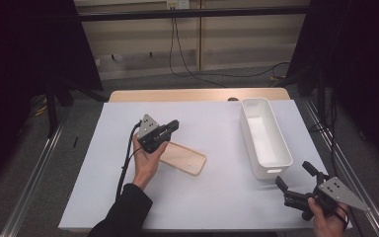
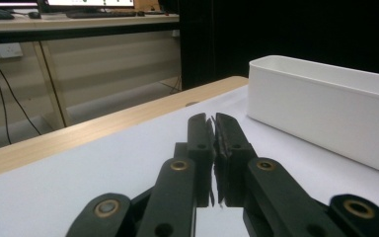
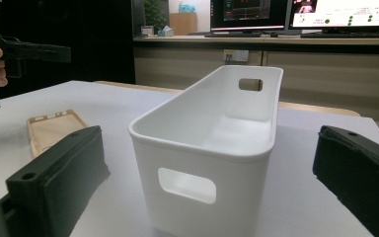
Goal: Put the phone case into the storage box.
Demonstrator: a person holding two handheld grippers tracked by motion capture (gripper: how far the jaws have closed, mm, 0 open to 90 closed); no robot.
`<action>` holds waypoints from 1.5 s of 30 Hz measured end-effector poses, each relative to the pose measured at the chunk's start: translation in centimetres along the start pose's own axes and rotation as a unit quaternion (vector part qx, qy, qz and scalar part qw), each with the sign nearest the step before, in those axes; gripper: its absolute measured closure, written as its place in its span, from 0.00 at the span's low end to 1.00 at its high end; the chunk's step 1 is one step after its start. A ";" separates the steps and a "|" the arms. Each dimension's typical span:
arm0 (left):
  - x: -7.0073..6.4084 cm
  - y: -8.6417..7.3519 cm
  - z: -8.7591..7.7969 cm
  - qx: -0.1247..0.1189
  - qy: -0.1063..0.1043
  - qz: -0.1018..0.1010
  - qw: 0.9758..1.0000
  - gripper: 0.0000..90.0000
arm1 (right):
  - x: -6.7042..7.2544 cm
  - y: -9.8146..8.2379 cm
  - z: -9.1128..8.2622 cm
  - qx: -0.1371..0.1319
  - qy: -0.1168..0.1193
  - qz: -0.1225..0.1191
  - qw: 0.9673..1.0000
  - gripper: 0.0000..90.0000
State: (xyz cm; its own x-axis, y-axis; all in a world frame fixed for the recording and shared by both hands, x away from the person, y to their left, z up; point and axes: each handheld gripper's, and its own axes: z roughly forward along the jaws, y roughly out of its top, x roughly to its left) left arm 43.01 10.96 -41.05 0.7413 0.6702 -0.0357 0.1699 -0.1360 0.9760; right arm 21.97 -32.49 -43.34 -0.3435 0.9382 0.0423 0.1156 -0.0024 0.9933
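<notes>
From the high view, the left hand [image 1: 145, 160] holds the left gripper [image 1: 172, 126] level above one tan phone case [image 1: 183, 158]; the right gripper [image 1: 296, 180] waits near one white bin [image 1: 265, 137], jaws spread. In the left gripper view, the jaws meet, pinching nothing, the bin [image 2: 325, 106] just beyond. In the right gripper view, wide jaws flank the bin [image 3: 212, 148]; the case [image 3: 54, 129] lies left.

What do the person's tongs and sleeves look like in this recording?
Both tongs are black, each with two blocky jaws on hinged links with brass-coloured pivots. The left tongs carry a grey three-cornered plate and trail a black cable; the left forearm wears a dark sleeve. The right tongs have the same grey plate.
</notes>
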 end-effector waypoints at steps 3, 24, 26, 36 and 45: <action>0.1 0.0 0.0 0.016 -0.003 0.008 1.000 1.00 | 0.0 0.0 0.0 0.000 0.000 0.000 1.000 0.00; 1.9 1.0 1.9 0.141 -0.012 -0.025 0.990 1.00 | 0.0 0.0 0.1 0.002 0.001 0.001 1.000 0.00; 2.0 0.9 2.1 0.158 -0.013 -0.029 0.987 1.00 | 0.0 0.0 0.1 0.003 0.002 0.000 1.000 0.00; 2.6 1.1 2.7 0.207 -0.007 -0.045 0.977 1.00 | 0.1 0.0 0.1 0.003 0.003 0.000 1.000 0.00; 2.6 1.5 3.6 0.273 -0.007 -0.066 0.960 1.00 | 0.1 0.0 0.1 0.003 0.004 0.001 1.000 0.00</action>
State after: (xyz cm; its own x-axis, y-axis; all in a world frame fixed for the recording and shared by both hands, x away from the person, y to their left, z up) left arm 47.53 9.89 -40.44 0.6978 0.6990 -0.1568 0.5748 -0.4157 0.7048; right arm 22.03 -32.41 -43.38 -0.3515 0.9351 0.0448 0.1210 -0.0020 0.9926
